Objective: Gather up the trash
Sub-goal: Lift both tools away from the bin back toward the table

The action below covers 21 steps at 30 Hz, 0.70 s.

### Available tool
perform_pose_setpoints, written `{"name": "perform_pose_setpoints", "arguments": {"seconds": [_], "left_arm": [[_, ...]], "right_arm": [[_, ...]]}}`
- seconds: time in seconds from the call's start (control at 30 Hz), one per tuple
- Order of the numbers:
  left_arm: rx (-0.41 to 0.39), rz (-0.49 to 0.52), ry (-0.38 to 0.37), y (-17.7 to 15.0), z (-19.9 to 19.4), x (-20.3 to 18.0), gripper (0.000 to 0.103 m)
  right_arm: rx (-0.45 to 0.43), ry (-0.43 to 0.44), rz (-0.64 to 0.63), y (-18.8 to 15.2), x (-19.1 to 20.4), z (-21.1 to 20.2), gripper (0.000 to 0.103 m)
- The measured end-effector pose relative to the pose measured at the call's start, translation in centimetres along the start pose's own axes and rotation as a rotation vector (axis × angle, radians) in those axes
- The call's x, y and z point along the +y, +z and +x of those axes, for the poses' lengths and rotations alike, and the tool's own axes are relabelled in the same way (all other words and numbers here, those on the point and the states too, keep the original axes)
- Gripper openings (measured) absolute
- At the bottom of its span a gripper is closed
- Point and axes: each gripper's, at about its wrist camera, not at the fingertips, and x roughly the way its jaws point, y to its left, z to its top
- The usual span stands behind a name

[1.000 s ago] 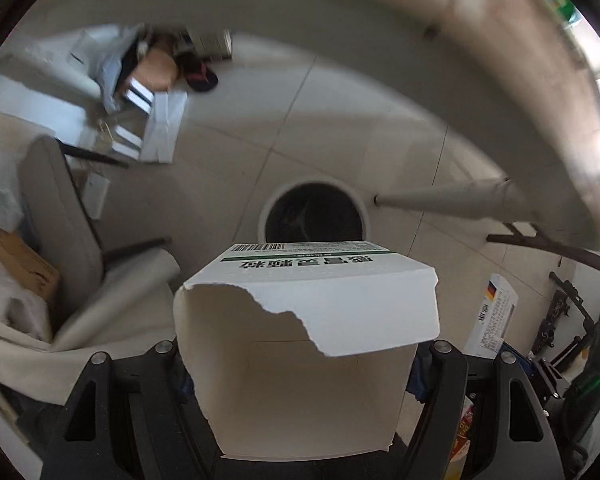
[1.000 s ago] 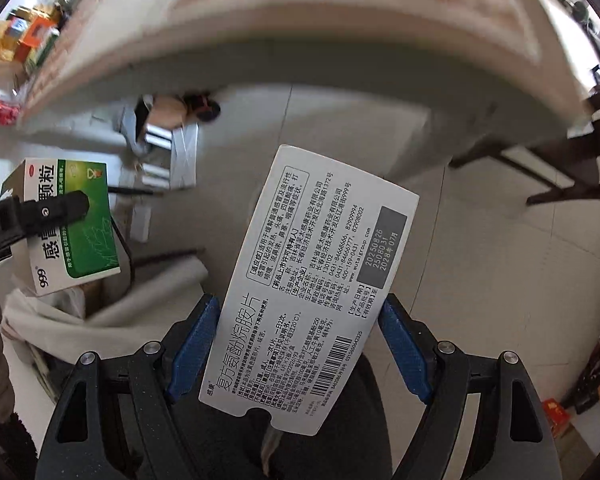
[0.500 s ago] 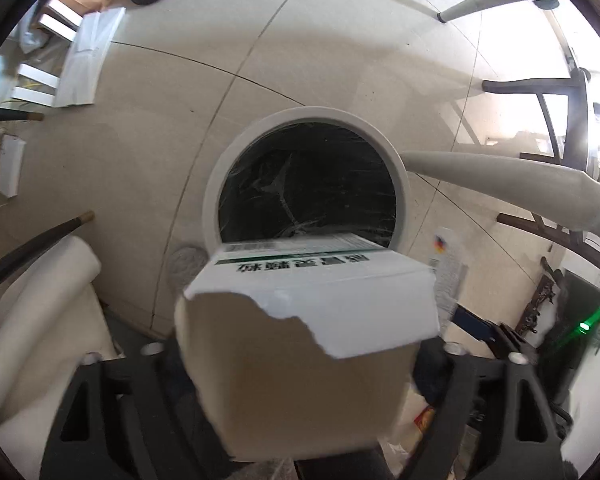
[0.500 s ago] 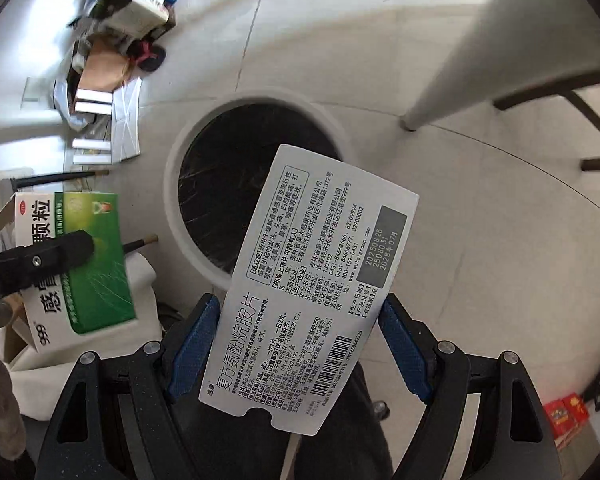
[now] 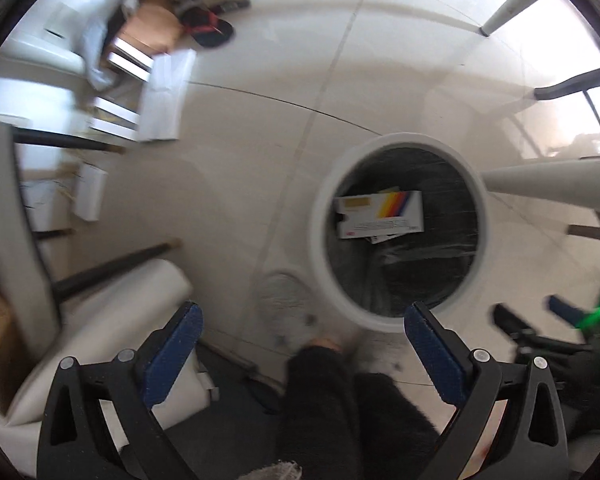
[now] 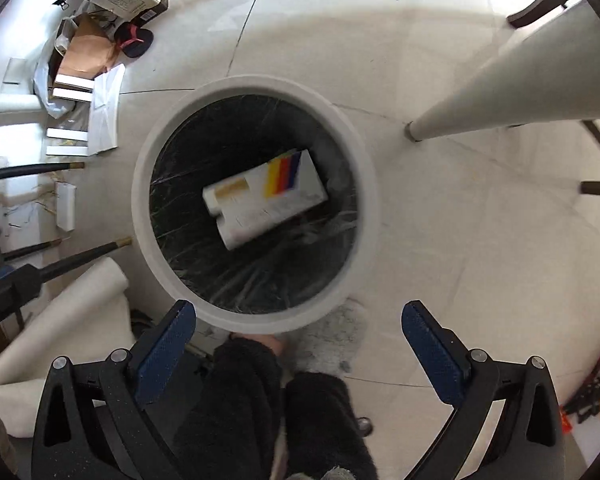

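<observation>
A round bin point(image 5: 404, 141) with a white rim and a black liner stands on the tiled floor. Inside it lies a white medicine box point(image 5: 380, 216) with a yellow, red and blue stripe, blurred in the right wrist view point(image 6: 266, 198). The edge of a second white item point(image 5: 380, 239) pokes out below it. My left gripper point(image 5: 302, 336) points down near the bin's left rim, its jaws opening with nothing between them. My right gripper point(image 6: 300, 332) hangs over the bin point(image 6: 256, 86), its jaws also opening and empty.
The person's dark trouser legs point(image 6: 240, 392) stand at the bin's near side. A white table leg point(image 6: 500, 80) slants down at the right. A chair point(image 5: 16, 220) and a pale roll point(image 5: 112, 312) lie left. Papers, boxes and slippers point(image 5: 208, 28) litter the far left floor.
Both grippers sank toward the bin and opened. The white printed box left my right jaws and now lies in the bin; the green-and-white carton is gone from my left jaws.
</observation>
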Motion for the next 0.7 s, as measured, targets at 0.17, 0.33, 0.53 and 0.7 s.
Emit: {"name": "perform_pose_setpoints", "arguments": {"seconds": [0.17,0.33,0.53,0.7], "left_arm": [[0.006,0.004,0.022,-2.1,-4.1,-0.1,0.103],[-0.020,0.004,0.006,-3.4,-9.1,0.4,0.103],[-0.068,0.009,-0.026,-5.3,-16.2,0.5,0.103],[-0.094,0.028,-0.034,-6.9,-21.9,0.5,0.103]], "right_arm": [[-0.036,-0.073,0.002,-1.0,1.2,-4.9,0.103],[-0.073,-0.081,0.014,-3.1,0.8,-11.5,0.103],[-0.119,-0.067,0.002,-6.1,0.3,-20.5,0.103],[-0.157,-0.037,-0.005,-8.4,0.4,-28.1,0.103]]}}
